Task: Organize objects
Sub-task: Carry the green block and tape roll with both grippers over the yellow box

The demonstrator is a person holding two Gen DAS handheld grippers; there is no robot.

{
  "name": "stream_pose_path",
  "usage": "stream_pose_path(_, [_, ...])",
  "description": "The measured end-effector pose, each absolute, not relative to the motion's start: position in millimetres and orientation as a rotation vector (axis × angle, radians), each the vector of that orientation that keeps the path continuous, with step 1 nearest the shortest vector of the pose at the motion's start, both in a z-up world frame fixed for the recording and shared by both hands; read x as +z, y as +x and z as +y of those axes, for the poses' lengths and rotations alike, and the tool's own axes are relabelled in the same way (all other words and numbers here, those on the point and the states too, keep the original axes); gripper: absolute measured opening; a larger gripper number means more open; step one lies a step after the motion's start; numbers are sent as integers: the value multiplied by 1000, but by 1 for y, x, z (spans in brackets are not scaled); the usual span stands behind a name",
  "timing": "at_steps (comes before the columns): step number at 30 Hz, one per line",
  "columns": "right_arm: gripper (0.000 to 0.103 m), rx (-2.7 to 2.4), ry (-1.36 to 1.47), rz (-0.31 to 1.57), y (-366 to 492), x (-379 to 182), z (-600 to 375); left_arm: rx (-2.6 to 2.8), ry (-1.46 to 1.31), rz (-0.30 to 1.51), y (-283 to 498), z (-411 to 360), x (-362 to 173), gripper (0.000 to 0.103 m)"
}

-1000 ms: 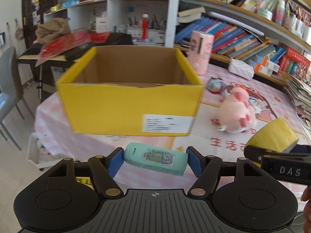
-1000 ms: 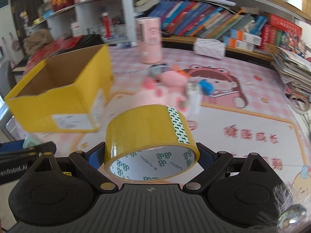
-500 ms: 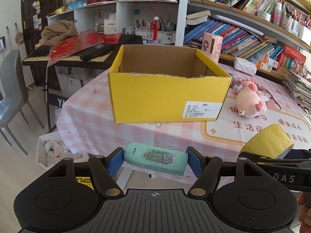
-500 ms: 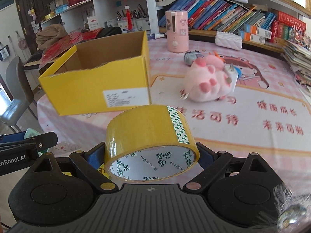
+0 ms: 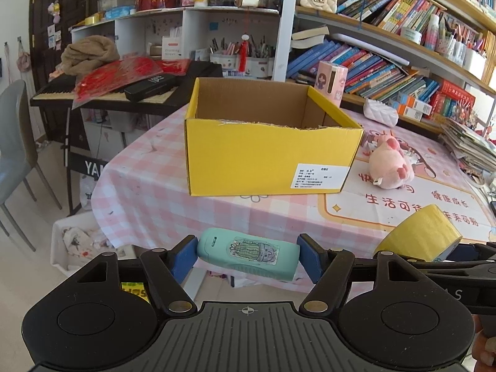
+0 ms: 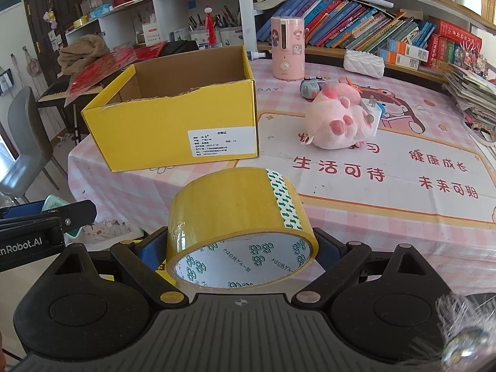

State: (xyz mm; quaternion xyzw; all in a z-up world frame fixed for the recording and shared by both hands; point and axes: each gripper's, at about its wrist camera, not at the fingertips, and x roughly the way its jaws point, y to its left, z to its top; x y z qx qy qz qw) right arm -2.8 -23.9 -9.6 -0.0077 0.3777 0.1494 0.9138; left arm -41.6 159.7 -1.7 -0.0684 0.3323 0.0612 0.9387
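Yellow tape roll (image 6: 238,226), light and stiff, sits pinched across its sides in your right hand-held gripper (image 6: 240,248); left hand-held gripper (image 5: 246,254) pinches a smooth, hard mint case (image 5: 248,252) by its ends

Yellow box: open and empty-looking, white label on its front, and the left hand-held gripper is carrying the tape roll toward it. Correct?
Not quite. The left hand-held gripper holds a mint green device, as the left wrist view shows. The tape roll sits in the right hand-held gripper. The yellow box is open with a white label on its front.
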Motion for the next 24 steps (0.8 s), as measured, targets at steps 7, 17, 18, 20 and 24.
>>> stream_pose_path(7, [94, 319, -29, 774, -7, -8, -16, 135, -146, 669, -48, 167, -1, 70])
stream_pose_path(17, [94, 327, -41, 766, -10, -4, -8, 140, -151, 650, -52, 173, 4, 70])
stream_pose_path(18, [94, 328, -43, 766, -10, -4, -7, 140, -152, 648, -52, 173, 4, 70])
stream_pose_path(20, [94, 329, -45, 763, -10, -3, -6, 141, -151, 644, -53, 173, 5, 70])
stream_pose_path(24, [94, 329, -47, 759, -11, -1, -4, 138, -143, 638, -55, 173, 6, 70])
